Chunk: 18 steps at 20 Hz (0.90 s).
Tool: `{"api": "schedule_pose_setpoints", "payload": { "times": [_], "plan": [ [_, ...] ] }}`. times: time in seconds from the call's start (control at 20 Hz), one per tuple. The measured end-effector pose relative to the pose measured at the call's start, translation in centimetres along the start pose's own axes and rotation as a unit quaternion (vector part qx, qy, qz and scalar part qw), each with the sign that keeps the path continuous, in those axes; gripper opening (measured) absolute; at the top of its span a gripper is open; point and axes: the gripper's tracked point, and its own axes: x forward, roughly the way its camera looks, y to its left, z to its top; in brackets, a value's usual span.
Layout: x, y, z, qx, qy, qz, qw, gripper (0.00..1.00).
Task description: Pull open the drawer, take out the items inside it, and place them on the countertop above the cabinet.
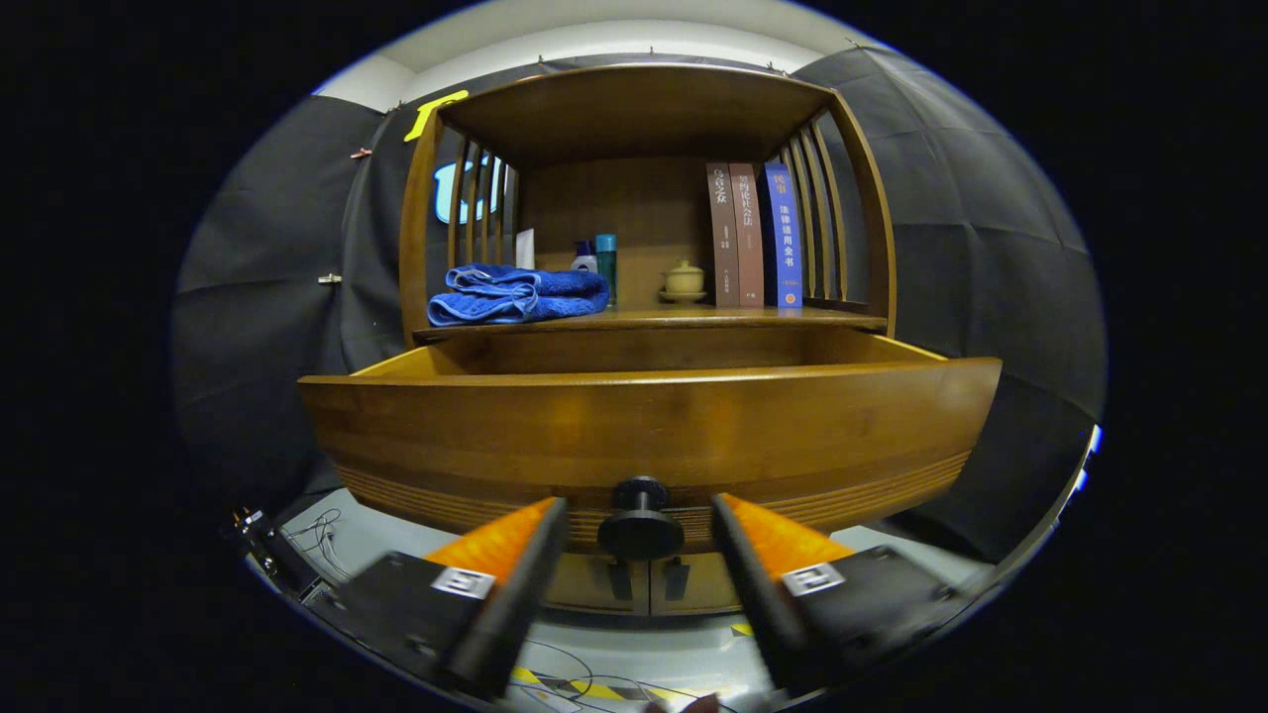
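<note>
The wooden drawer (644, 426) stands pulled out toward me, and its tall curved front panel hides whatever lies inside. Its dark round knob (640, 522) sits between my two fingers. My gripper (639, 505) is open, with a small gap on each side of the knob and neither finger pressing on it. Above the drawer runs the cabinet's countertop (753, 319), under a wooden shelf frame with slatted sides.
On the countertop lie a folded blue towel (515, 294), two small bottles (597, 259), a small lidded pot (684, 280) and three upright books (753, 236). Below the drawer are two cabinet doors with dark handles (647, 579). Cables and striped tape (584, 685) lie on the floor.
</note>
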Motion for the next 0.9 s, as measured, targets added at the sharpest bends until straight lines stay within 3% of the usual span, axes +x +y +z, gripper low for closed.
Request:
{"api": "schedule_pose_setpoints", "payload": {
  "times": [0.05, 0.3, 0.4, 0.55, 0.7, 0.9],
  "plan": [
    [-1.1, -0.4, 1.1, 0.0, -0.011, -0.001, 1.0, 0.98],
    [-2.9, -1.7, 10.5, -0.005, -0.047, -0.001, 0.999, 0.97],
    [-1.5, -1.4, 12.4, -0.028, -0.007, 0.018, 0.999, 0.97],
    [1.4, -0.3, 12.4, -0.01, 0.098, 0.053, 0.994, 0.98],
    [5.9, -0.1, 12.1, 0.01, 0.167, 0.047, 0.985, 0.98],
    [11.9, -0.6, 9.5, -0.026, 0.253, 0.015, 0.967, 0.98]
  ]
}}
